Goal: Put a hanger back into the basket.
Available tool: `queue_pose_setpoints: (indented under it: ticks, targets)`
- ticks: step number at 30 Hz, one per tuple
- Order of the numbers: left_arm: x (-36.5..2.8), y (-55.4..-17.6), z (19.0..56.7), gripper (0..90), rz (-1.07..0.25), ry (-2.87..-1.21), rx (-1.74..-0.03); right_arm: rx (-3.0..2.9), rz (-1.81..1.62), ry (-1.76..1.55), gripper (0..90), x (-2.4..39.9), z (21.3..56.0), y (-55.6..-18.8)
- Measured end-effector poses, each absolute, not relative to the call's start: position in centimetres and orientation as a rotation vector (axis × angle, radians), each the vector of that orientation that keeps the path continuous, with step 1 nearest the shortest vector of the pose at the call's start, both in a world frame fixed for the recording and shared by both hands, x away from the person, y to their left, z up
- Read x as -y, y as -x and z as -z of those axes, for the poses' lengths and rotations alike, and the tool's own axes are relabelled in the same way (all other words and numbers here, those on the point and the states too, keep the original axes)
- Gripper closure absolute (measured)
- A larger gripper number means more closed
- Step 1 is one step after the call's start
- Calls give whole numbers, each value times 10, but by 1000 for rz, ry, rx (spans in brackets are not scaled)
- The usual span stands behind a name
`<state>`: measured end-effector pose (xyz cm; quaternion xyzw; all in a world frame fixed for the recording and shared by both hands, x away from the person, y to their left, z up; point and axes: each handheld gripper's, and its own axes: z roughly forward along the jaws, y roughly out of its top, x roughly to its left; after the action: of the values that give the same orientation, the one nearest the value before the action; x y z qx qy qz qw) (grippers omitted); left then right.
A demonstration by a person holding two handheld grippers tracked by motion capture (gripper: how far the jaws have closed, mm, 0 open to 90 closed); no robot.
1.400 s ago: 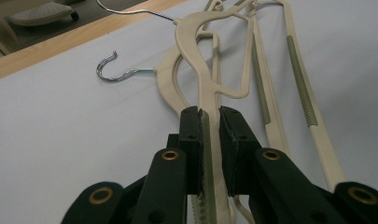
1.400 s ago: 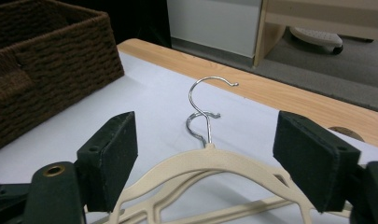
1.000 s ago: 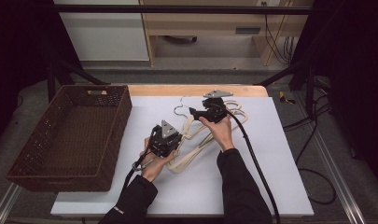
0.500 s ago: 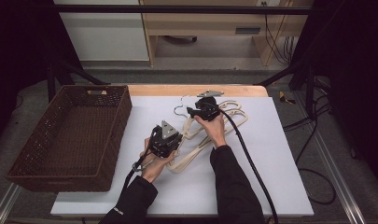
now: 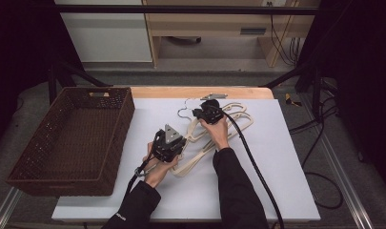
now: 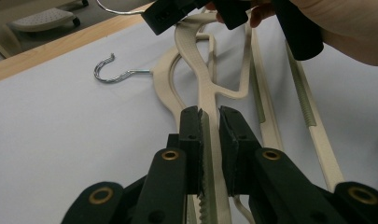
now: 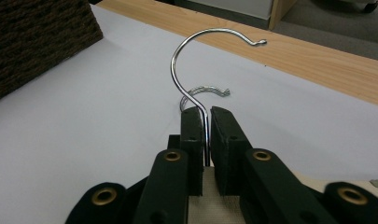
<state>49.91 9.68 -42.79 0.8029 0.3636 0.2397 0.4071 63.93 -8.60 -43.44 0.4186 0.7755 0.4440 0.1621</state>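
Several cream plastic hangers (image 5: 231,119) with metal hooks lie tangled on the white table top. My left gripper (image 5: 175,143) is shut on one cream hanger arm (image 6: 209,93); in the left gripper view (image 6: 209,114) the ribbed arm runs between the pads. My right gripper (image 5: 200,113) sits at the top of the pile, and its jaws have just been closing. In the right gripper view (image 7: 206,114) they pinch the wire stem of a hook (image 7: 186,51) that stands upright. A second hook (image 7: 210,89) lies flat behind it.
A brown wicker basket (image 5: 71,138) stands on the left of the table. A wooden strip (image 5: 195,92) borders the far edge of the white sheet (image 5: 286,157). The right gripper's black cable (image 5: 252,162) trails back across the sheet.
My right gripper has shifted slightly left and down onto the pile, and its jaws have closed on the hook's stem. The left gripper has kept still on the hanger arm.
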Motion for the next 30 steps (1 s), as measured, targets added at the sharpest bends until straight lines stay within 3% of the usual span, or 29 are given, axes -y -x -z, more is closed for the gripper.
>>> queue_pose_setpoints:
  ticks: [16,23,30]
  targets:
    - [-105,-496,426,784,-511,-1993,-920,-2234,-1261,-1135,894,89,418,-630]
    - [-126,-495,400,447,-500,-1902,-919,-2256,-1304,-1029,896,90,403,-616]
    - [-131,-498,383,269,-428,-1874,-878,-2223,-1364,-964,896,96,386,-592]
